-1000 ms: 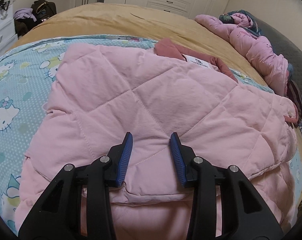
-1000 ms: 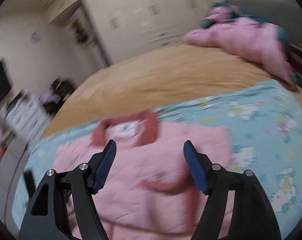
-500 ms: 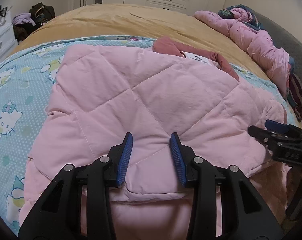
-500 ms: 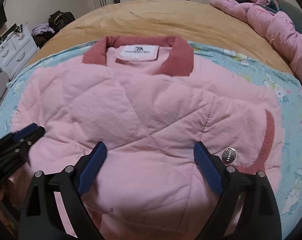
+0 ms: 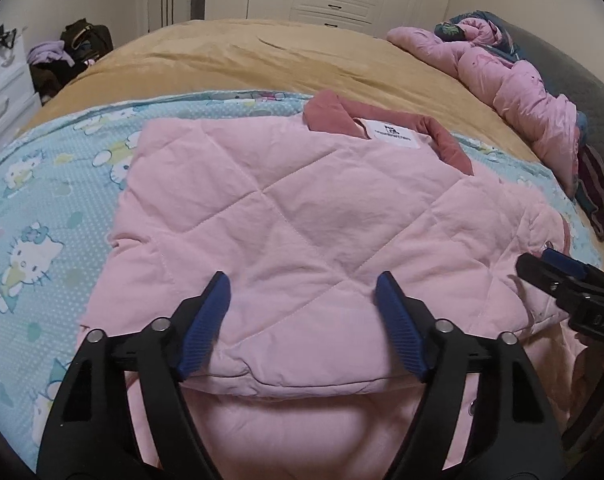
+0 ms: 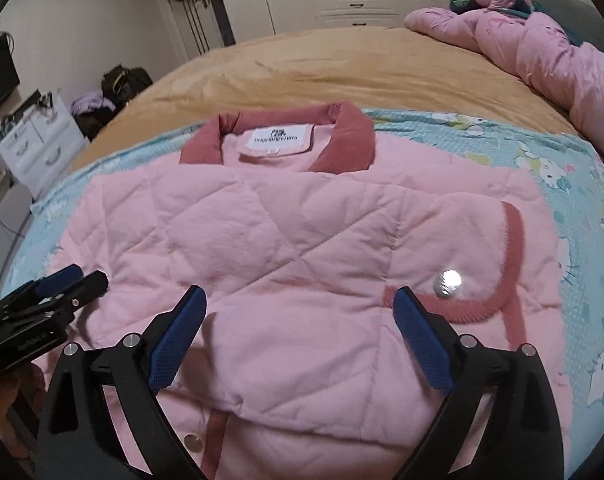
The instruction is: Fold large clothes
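Change, left tool (image 5: 303, 294): spread much wider than half a second ago, blue pads now far apart, nothing between them, over near fold of jacket (image 5: 302, 216).
Change, right tool (image 6: 299, 308): open about as wide as before, empty, over jacket front (image 6: 285, 264); view sharp now, blurred a second ago.
Change, cross view: right tool (image 5: 558, 276) at right edge of left view, further in than half a second ago; left tool (image 6: 67, 280) at left edge of right view.
Jacket: pink quilted, folded in half, flat on cartoon-cat sheet (image 5: 41, 208) on bed (image 5: 261, 56); dark pink collar (image 6: 342, 136) at far end.
Hidden: lower jacket layer behind tool bodies; left sleeve tucked out of sight; other tool's pad gap unclear in each cross view.
Cut off: pink quilt (image 5: 514, 80) at right rim, drawers (image 6: 41, 148) at left rim.
Writing: white neck label (image 6: 277, 138) with small logo and one text line, unreadable; "OAS" on right tool body; snap button (image 6: 446, 282) glare, no text legible.
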Action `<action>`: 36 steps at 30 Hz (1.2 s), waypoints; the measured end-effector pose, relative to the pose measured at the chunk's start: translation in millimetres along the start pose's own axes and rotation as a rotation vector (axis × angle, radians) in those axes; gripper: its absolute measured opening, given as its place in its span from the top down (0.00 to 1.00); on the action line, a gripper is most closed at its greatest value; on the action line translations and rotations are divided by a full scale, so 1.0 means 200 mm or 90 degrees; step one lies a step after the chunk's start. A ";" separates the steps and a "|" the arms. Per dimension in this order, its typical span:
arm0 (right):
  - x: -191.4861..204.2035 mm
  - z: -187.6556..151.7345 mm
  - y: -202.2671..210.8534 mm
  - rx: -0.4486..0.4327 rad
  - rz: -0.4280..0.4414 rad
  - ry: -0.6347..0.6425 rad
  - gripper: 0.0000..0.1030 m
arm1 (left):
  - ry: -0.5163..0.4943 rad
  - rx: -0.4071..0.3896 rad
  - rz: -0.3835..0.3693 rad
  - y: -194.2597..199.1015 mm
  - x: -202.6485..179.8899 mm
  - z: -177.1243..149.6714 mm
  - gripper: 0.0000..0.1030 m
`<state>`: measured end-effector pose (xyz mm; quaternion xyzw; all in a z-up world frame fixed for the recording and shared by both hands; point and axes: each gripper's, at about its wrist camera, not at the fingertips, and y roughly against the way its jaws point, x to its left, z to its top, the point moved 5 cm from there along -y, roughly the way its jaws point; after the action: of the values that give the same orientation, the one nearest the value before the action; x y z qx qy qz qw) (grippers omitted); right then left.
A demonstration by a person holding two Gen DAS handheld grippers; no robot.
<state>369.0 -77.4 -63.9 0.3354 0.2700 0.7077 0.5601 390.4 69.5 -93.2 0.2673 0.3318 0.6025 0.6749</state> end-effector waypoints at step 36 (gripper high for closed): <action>-0.02 -0.06 0.60 -0.095 0.037 -0.037 0.04 | 0.005 -0.090 -0.016 0.51 -0.12 0.12 0.09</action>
<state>286.6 -107.8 18.2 0.3210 0.1906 0.7316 0.5704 342.5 59.2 3.0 0.2124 0.2945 0.6170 0.6982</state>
